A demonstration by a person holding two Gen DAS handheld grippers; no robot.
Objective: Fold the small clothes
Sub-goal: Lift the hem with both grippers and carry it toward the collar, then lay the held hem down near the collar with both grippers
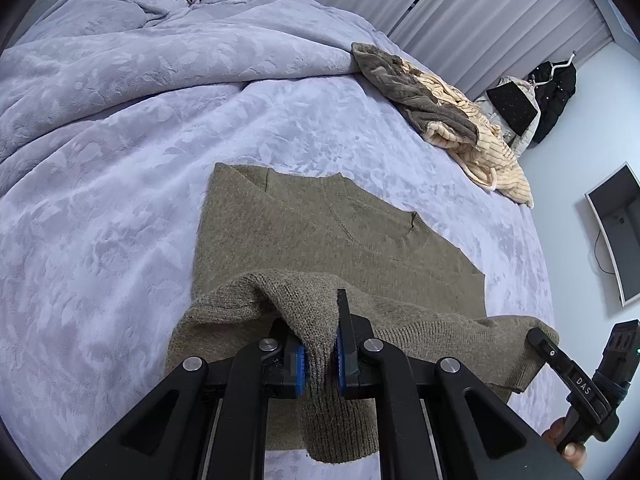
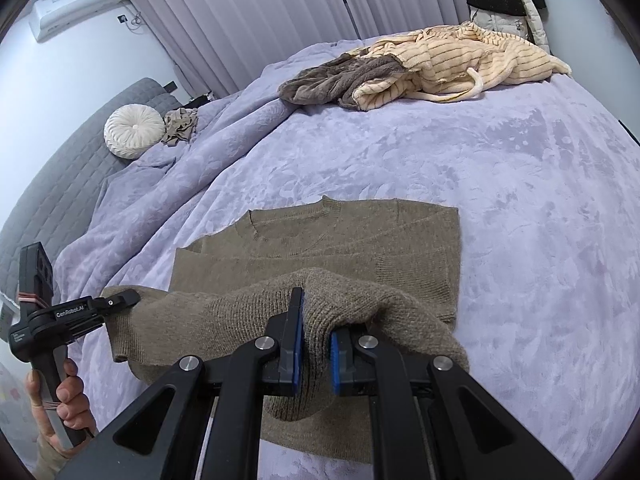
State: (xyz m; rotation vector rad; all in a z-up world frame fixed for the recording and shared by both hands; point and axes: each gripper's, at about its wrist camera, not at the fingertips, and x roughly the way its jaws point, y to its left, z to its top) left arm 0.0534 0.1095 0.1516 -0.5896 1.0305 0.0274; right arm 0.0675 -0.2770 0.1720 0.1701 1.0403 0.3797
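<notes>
An olive-brown knitted sweater (image 1: 340, 232) lies on the lavender bed cover, neck end away from me, sleeves folded in. It also shows in the right wrist view (image 2: 340, 240). My left gripper (image 1: 320, 360) is shut on the sweater's near hem at its left side and lifts it. My right gripper (image 2: 314, 356) is shut on the same hem at its right side, also raised. The right gripper shows in the left wrist view (image 1: 538, 340), and the left gripper in the right wrist view (image 2: 128, 300). The hem hangs between them above the sweater's body.
A heap of grey and cream striped clothes (image 1: 452, 120) lies at the bed's far edge, also in the right wrist view (image 2: 420, 68). A round white cushion (image 2: 134, 130) and a crumpled beige garment (image 2: 180, 126) sit by the headboard. Curtains, hung coats and a wall screen (image 1: 620, 236) stand beyond.
</notes>
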